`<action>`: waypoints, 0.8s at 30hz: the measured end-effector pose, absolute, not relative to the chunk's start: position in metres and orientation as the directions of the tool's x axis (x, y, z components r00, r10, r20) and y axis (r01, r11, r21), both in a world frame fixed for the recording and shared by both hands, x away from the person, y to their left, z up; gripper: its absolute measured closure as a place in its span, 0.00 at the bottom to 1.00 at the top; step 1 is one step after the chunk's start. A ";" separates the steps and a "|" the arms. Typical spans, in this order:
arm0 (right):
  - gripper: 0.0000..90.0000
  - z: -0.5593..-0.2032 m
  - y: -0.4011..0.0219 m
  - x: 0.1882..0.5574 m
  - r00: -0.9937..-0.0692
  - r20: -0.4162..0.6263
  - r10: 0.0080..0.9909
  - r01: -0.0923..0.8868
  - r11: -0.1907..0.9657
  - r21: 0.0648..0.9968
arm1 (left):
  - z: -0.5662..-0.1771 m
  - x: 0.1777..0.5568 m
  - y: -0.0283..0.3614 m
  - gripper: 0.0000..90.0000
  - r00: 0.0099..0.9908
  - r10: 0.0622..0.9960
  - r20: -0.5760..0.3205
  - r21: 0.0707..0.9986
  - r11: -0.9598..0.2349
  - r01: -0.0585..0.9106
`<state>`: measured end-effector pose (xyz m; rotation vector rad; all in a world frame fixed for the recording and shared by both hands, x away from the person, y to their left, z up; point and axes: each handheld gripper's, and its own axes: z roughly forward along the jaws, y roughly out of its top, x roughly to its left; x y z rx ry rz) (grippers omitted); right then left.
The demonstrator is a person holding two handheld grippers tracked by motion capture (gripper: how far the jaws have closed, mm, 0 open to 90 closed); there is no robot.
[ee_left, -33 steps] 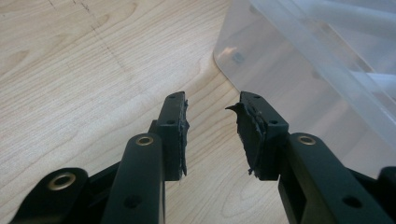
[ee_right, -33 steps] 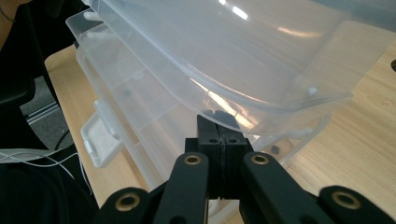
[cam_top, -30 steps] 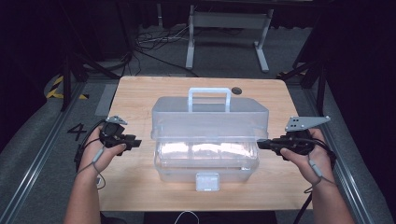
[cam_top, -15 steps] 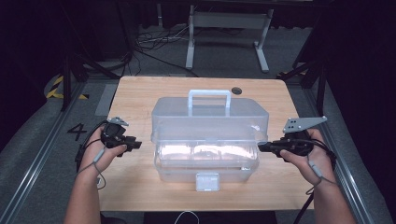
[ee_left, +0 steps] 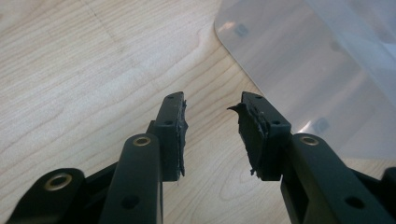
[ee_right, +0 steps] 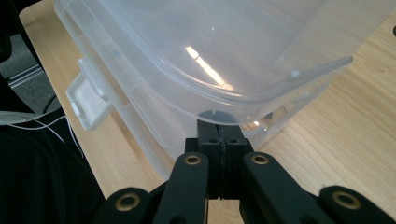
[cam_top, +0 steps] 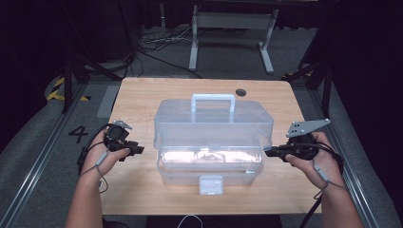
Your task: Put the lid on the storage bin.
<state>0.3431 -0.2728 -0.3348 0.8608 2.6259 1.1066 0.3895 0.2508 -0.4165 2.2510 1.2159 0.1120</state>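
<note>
Translucent plastic box (cam_top: 209,137), rounded lid, wooden table (cam_top: 142,99), black gripper jaws

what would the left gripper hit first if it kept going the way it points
Probably the clear box: the left gripper, fingers apart with nothing between them, points across bare table toward its near side; depth is unclear.

A white "4" (painted large) marks the grey floor (cam_top: 33,156).
</note>
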 end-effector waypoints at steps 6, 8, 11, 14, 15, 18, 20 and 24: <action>1.00 -0.335 -0.273 0.343 -0.823 0.066 0.564 0.449 0.576 0.683 | -0.417 0.390 0.250 0.66 0.582 0.790 -0.193 0.508 -0.427 0.748; 1.00 -0.335 -0.272 0.342 -0.826 0.061 0.561 0.448 0.586 0.675 | -0.418 0.390 0.250 0.65 0.581 0.790 -0.193 0.505 -0.428 0.750; 1.00 -0.335 -0.272 0.342 -0.828 0.058 0.557 0.447 0.594 0.669 | -0.418 0.390 0.250 0.65 0.582 0.790 -0.194 0.502 -0.429 0.751; 1.00 -0.336 -0.272 0.342 -0.831 0.059 0.553 0.448 0.603 0.660 | -0.418 0.389 0.250 0.65 0.578 0.792 -0.199 0.497 -0.426 0.756; 1.00 -0.336 -0.272 0.342 -0.831 0.059 0.553 0.448 0.603 0.660 | -0.418 0.389 0.250 0.66 0.578 0.792 -0.199 0.497 -0.426 0.756; 1.00 -0.337 -0.271 0.342 -0.836 0.053 0.547 0.447 0.621 0.644 | -0.419 0.389 0.250 0.66 0.579 0.790 -0.201 0.491 -0.430 0.758; 1.00 -0.337 -0.270 0.342 -0.837 0.051 0.545 0.445 0.625 0.642 | -0.419 0.390 0.250 0.66 0.580 0.789 -0.202 0.490 -0.432 0.757; 1.00 -0.337 -0.270 0.341 -0.840 0.053 0.540 0.446 0.632 0.633 | -0.419 0.390 0.250 0.66 0.582 0.788 -0.202 0.488 -0.434 0.757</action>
